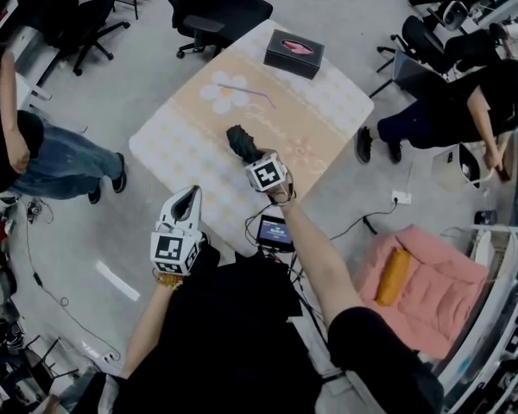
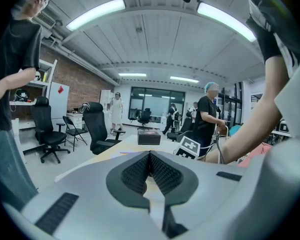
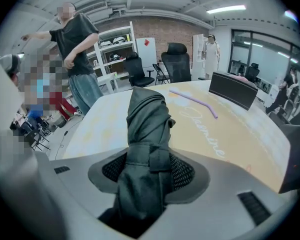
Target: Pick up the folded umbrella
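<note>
Two hand-held grippers are out in front of the person, and only one has anything in it. The right hand-held gripper (image 1: 249, 155) is tipped down over the near part of the tabletop (image 1: 177, 136), its jaws clamped on the umbrella (image 1: 238, 140), a dark folded bundle with its strap wrapped round it. The pads press on either side of that strap, and the rest of the umbrella sticks out past the jaws toward the middle of the tabletop. Whether its far end touches the cloth or hangs just clear of it, I can't tell from where I stand. The left hand-held gripper (image 1: 188, 198) sits just off the near left edge of the tabletop, well apart from the umbrella, with its jaws together at the tips and nothing between them. Farther along the tabletop lie a purple straw (image 1: 252, 94) and, at the far corner, a black box (image 1: 293, 53). Office chairs (image 1: 216, 11) stand beyond, and a person in jeans (image 1: 56, 158) stands at the left.
</note>
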Demonstrator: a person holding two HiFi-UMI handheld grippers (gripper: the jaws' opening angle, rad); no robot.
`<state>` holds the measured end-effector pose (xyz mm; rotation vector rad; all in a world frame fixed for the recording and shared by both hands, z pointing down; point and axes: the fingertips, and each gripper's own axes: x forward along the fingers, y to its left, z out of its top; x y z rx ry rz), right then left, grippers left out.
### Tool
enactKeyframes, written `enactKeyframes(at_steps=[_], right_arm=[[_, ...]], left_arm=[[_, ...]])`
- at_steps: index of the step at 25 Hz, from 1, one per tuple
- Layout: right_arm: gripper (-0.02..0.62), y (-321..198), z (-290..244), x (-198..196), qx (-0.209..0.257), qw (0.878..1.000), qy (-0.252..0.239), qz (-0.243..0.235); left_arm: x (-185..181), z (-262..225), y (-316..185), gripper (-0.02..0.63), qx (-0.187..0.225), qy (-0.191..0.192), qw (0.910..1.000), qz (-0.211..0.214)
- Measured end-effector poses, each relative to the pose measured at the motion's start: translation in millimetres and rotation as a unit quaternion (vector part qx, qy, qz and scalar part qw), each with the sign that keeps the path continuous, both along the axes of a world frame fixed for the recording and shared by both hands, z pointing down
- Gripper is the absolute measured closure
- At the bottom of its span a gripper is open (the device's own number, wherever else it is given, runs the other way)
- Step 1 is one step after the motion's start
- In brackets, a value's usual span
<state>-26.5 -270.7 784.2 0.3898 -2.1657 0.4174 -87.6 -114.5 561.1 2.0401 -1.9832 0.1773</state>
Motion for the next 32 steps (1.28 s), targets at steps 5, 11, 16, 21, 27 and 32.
enactKeyframes(at_steps=[5, 11, 16, 21, 27, 32], right_arm=[[0.382, 0, -15, -8, 0.004, 1.0, -0.022, 0.0], [0.382, -1, -29, -13, 0.015, 0.999, -0.033, 0.008], [0.382, 2, -40, -18, 0.022, 0.999, -0.046, 0.009], [0.382, 2, -51, -20, 0.032, 0.998, -0.053, 0.012], [0.382, 3, -67, -22, 0.041, 0.997, -0.068, 0.014], [0.383, 6, -79, -22, 0.052, 0.996, -0.073, 0.016]], left_arm=[[0, -2, 0, 0.592, 0.003, -0.002, 1.0, 0.001], [0, -8, -2, 0.592, 0.011, -0.005, 0.9999, 0.003], [0, -13, -2, 0.592, 0.018, -0.003, 0.9998, 0.004], [0, -14, 0, 0.592, 0.022, -0.002, 0.9997, 0.007], [2, -17, -1, 0.592, 0.027, -0.004, 0.9996, 0.007], [2, -21, 4, 0.592, 0.029, -0.001, 0.9996, 0.006]])
